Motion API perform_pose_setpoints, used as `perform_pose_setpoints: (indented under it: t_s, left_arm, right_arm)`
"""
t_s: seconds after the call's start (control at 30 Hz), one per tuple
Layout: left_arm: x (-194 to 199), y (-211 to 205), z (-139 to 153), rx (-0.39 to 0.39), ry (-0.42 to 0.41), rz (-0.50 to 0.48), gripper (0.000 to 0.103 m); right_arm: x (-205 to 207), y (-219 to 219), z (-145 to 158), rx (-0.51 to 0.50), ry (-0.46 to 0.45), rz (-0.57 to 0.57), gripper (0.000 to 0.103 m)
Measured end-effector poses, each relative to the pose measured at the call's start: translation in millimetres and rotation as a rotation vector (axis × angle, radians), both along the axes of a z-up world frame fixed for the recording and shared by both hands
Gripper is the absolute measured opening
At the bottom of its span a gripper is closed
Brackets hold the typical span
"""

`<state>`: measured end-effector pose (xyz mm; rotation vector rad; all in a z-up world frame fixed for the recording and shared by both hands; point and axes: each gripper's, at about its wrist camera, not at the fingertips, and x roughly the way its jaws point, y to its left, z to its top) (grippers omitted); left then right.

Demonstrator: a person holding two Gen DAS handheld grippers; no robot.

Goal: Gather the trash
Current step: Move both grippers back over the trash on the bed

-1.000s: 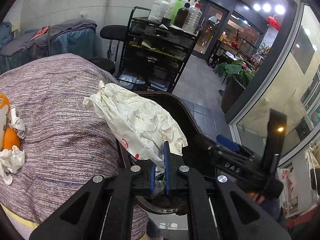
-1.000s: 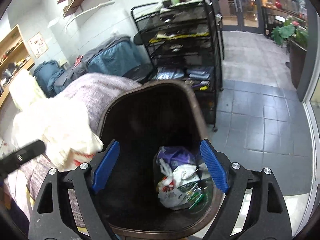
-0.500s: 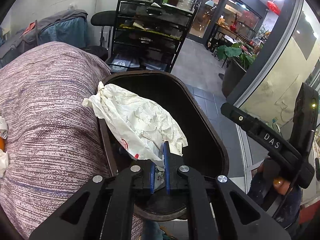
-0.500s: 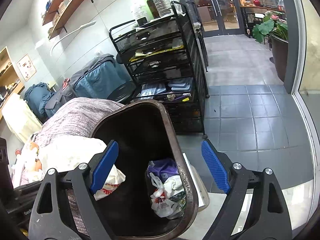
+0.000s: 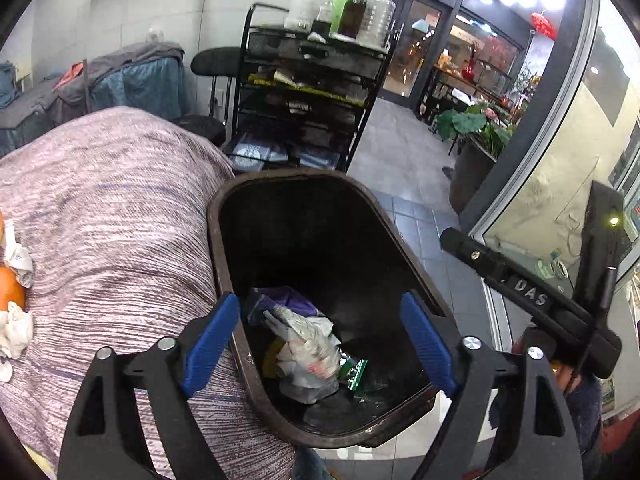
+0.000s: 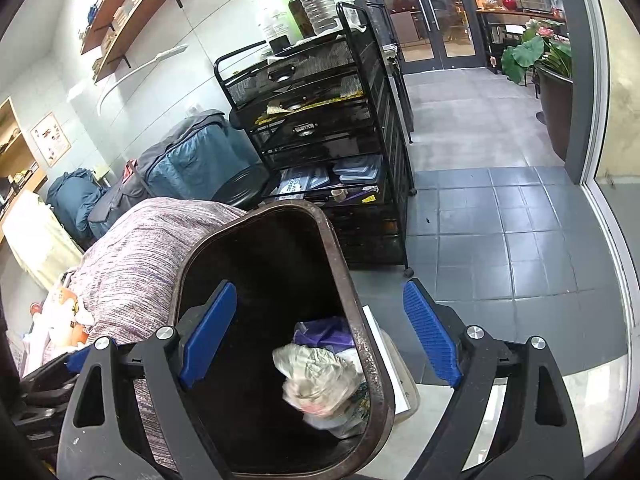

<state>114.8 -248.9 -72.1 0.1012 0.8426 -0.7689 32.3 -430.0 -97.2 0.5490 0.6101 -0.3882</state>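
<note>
A dark brown trash bin (image 5: 218, 240) stands beside a table covered in purple striped cloth (image 5: 104, 208). The crumpled white plastic bag (image 5: 306, 348) lies inside the bin on other trash, blurred; it also shows in the right wrist view (image 6: 316, 376). My left gripper (image 5: 320, 340) is open and empty above the bin. My right gripper (image 6: 320, 336) is open and empty over the bin's right rim (image 6: 340, 256). More trash, an orange item (image 5: 10, 290) and white crumpled tissue (image 5: 14, 330), lies on the cloth at far left.
A black mesh cart (image 6: 328, 128) with bottles on top stands behind the bin. A black stool (image 6: 240, 184) and blue covered luggage (image 6: 192, 160) sit by the wall. Grey tiled floor (image 6: 500, 220) lies to the right. The right gripper's body (image 5: 528, 296) shows at right.
My left gripper opened and let go of the white bag, which dropped into the bin. My right gripper shifted right, toward the bin's right rim.
</note>
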Motion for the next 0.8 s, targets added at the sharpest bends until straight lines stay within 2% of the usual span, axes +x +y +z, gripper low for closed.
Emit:
perform_pose_setpoints:
  t_s: [0.17, 0.37, 0.5, 0.8]
  left_arm:
    - [-11.4, 13.5, 14.3, -0.017, -0.059, 0.026, 0.093]
    - [-14.6, 40.2, 30.3, -0.043, -0.107, 0.081, 0.096]
    - [-15.5, 63.6, 38.7, -0.039, -0.152, 0.135, 0.097]
    - [-4.2, 127.7, 47.8, -0.027, -0.171, 0.267, 0.097]
  right_arm:
    - [3.3, 3.8, 1.9, 0.002, -0.009, 0.019, 0.091]
    - [14.0, 19.1, 5.6, -0.001, -0.011, 0.081, 0.091]
    - [23.5, 37.6, 11.4, -0.011, -0.018, 0.139, 0.091]
    - [54.5, 95.3, 27.3, -0.03, -0.036, 0.316, 0.091]
